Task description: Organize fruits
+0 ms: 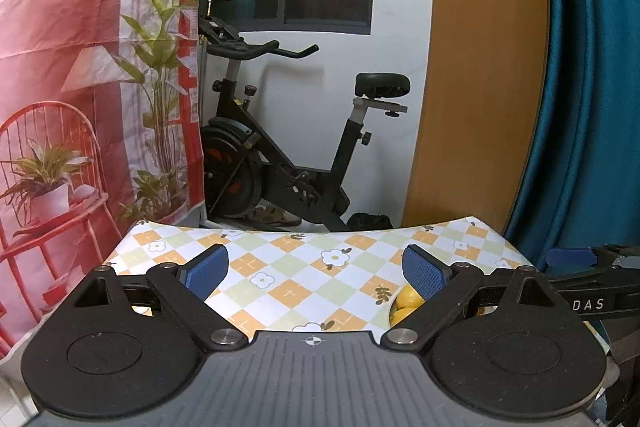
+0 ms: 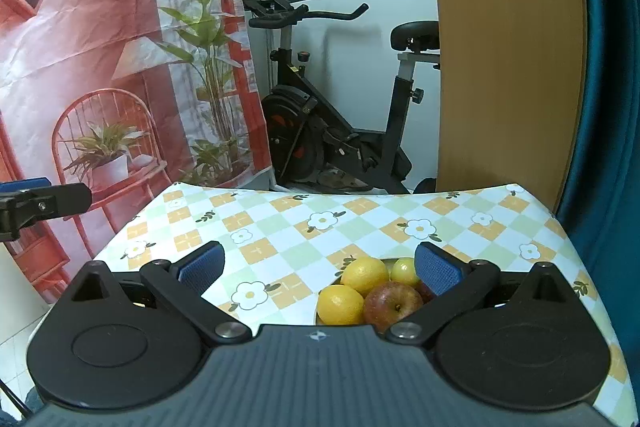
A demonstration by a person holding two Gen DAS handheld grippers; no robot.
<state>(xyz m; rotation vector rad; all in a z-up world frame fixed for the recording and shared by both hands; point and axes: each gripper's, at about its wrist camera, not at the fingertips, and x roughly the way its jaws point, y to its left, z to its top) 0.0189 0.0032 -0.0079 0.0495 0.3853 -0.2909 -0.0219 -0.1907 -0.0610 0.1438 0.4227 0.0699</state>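
Right wrist view is showing our right gripper (image 2: 318, 269) wide and empty, the fruits (image 2: 370, 293) piled just under its right finger. Our left gripper (image 1: 316, 273) is also gaping, holding nothing. We are advising to lower slowly and centre one fruit between the pads.

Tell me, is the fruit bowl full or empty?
Full: the bowl holds yellow lemons and a red apple piled together.
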